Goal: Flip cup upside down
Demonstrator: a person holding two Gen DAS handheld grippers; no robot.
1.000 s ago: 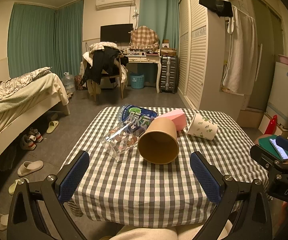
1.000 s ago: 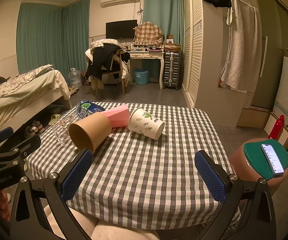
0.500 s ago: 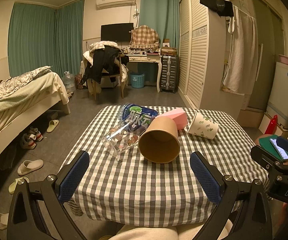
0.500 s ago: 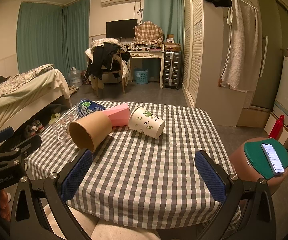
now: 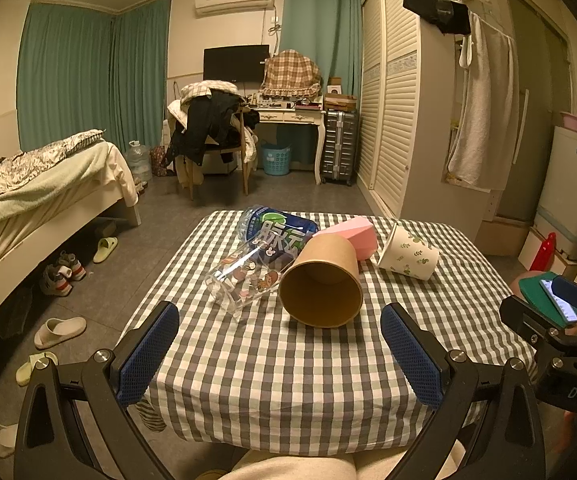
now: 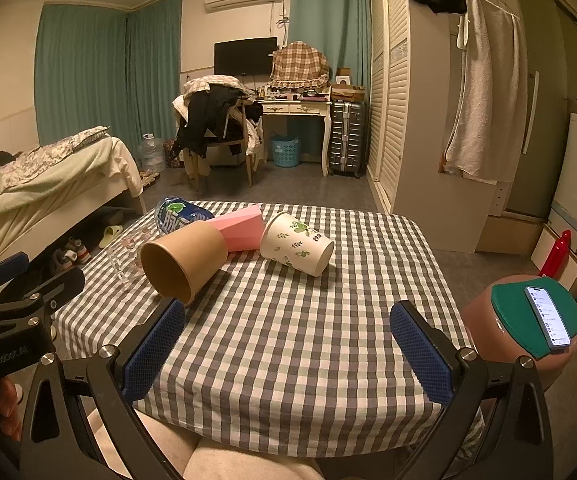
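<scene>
While both of my grippers wait at the near edge of the bench (image 5: pixel 272 400), no cup has been flipped yet. My left gripper (image 5: pixel 280 354) is spread wide and holds nothing. My right gripper (image 6: pixel 288 354) is spread wide too, and it is empty.

Going from left to right on the checked cloth, I see a clear glass (image 5: pixel 242 280) with little cartoon pictures, lying on its side. Behind it lies a blue and green bottle (image 5: pixel 276 228) with big white Chinese writing that I cannot read well. Next is the brown paper cup (image 5: pixel 322 280), on its side with its open mouth facing me. Touching it from behind is a pink cup (image 5: pixel 354 232), also tipped over. Just beside that is a white cup with green leaves (image 6: pixel 296 244), lying down as well.

I think all the work is still left: pick a cup, grab it, turn it, and set it mouth down.

My left gripper's body says "GenRobot.AI". My right one shows "DAS".
</scene>
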